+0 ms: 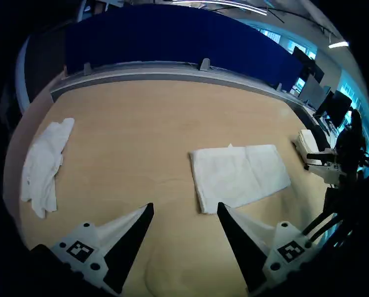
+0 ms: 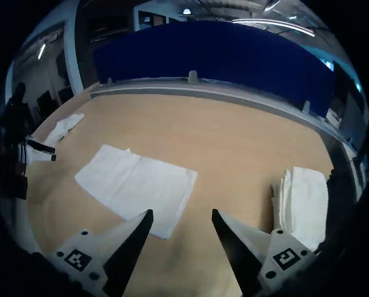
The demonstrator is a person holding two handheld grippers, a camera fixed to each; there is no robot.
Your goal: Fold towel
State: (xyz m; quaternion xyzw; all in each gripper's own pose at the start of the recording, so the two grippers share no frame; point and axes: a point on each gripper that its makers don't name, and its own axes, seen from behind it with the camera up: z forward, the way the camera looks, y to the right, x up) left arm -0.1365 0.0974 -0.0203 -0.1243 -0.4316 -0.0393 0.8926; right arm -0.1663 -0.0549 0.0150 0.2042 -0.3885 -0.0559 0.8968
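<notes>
Plainly, left gripper (image 1: 184,203) and right gripper (image 2: 182,210) both wide open, empty, above the towel (image 1: 239,175).

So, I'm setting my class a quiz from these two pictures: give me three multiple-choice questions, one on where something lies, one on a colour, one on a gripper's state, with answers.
1. In the right gripper view, where is the stack of folded towels relative to the flat towel?
A) on it
B) to its right, apart
C) to its left

2. What colour is the partition behind the table?
A) blue
B) red
C) green

3. How is the right gripper?
A) shut on a towel
B) shut, empty
C) open, empty

Answers: 1 B, bare table lies between them; 2 A, it is dark blue; 3 C, its fingers stand apart, gripping nothing.
</notes>
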